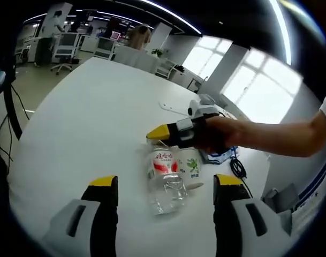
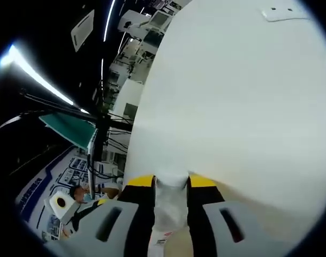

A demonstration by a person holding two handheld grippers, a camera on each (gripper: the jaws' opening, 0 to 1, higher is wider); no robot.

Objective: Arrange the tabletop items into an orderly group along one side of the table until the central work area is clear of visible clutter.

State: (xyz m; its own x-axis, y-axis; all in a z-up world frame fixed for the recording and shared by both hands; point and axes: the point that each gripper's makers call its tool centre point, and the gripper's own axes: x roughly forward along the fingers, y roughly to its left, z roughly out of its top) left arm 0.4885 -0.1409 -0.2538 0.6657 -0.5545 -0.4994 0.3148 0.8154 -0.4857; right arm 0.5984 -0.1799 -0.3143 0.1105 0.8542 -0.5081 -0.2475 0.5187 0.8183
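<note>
- Rising from the bottom of the left gripper view, the left tongs stand wide apart and clamp nothing; both jaws are grey with yellow tips.
- Between and just beyond those jaws stands one clear plastic water bottle with a red-and-white label, on the white tabletop.
- Just beside the bottle is one small white cup with a green print; its lettering is too small to read.
- From the right of that view the right tongs, held in a person's hand, reach over the bottle top; the cap is hidden behind them.
- In the right gripper view, the right tongs are clamped on the bottle's white cap.
- Beyond the cup, one black cable and a blue-and-white thing lie partly hidden by the hand.
</note>
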